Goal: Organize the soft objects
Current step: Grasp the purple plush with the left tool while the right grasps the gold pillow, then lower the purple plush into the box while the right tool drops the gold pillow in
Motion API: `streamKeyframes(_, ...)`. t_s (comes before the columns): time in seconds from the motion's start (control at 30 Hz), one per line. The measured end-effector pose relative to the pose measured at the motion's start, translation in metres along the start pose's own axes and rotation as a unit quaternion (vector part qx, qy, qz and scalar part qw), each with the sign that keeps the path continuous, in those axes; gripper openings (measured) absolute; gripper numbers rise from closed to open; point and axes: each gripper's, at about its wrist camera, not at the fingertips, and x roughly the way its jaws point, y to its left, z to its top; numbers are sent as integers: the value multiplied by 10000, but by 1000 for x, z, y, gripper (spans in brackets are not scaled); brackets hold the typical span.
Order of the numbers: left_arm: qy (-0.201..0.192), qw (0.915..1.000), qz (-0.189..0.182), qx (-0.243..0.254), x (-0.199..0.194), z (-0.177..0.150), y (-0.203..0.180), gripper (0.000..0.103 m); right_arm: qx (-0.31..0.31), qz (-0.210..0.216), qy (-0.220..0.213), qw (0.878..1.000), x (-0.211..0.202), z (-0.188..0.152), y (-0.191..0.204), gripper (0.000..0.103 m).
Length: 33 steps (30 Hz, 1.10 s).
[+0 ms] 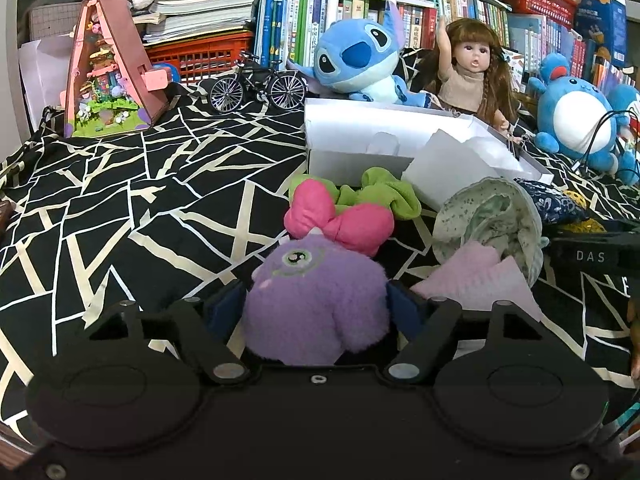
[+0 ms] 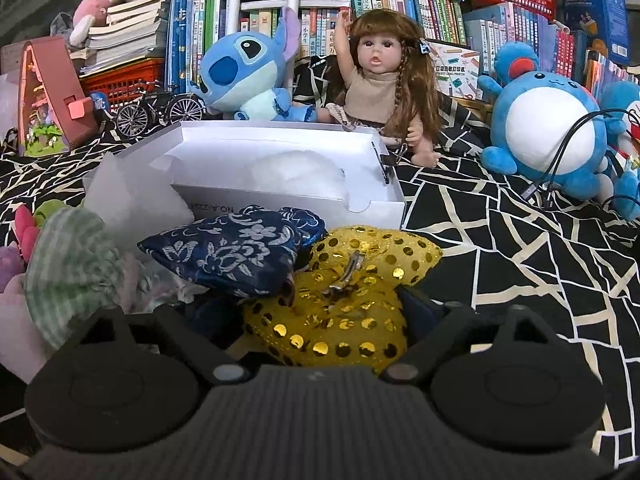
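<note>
Black-and-cream cloth (image 1: 160, 200) before bookshelves (image 2: 400, 4); both jaws flank soft toys, grip unclear

Even indoor light, soft shadows, sharp centre, fisheye bending, dark vignetted corners

I can read little here. On the black bar (image 1: 592, 257) at the right edge of my left wrist view, white capitals spell "DAS". On the front wall of the white box (image 2: 208, 207), in my right wrist view, dark print stands upside down, and I make out only "NO." before a cloth covers it. The book spines (image 2: 404, 8) behind carry print too small to read.
</note>
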Motion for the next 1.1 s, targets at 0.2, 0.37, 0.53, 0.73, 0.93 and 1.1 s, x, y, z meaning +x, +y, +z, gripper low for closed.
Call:
streamKeyframes(0.2, 10, 10000, -39, -1, 1, 0, -1, 61, 69, -18, 25, 10000, -3, -1, -3, 74)
streamKeyframes(0.37, -78, 9999, -37, 61, -7, 2, -3, 60, 27, -2, -43, 10000, -11, -3, -4, 63)
streamKeyframes(0.53, -231, 9997, -10, 72, -19, 10, -1, 60, -30, -79, -159, 9998, -21, 1, -8, 63)
streamKeyframes(0.73, -394, 9992, 48, 50, -28, 23, 6, 61, -111, -309, -308, 9990, -32, 9, -14, 63)
streamKeyframes(0.93, -449, 9990, -28, -68, -28, 42, 16, 61, -18, -461, -496, 9977, -40, 21, -25, 63)
streamKeyframes(1.1, -551, 9984, -60, -66, -26, 58, 17, 61, 0, -543, -635, 9965, -43, 31, -30, 63)
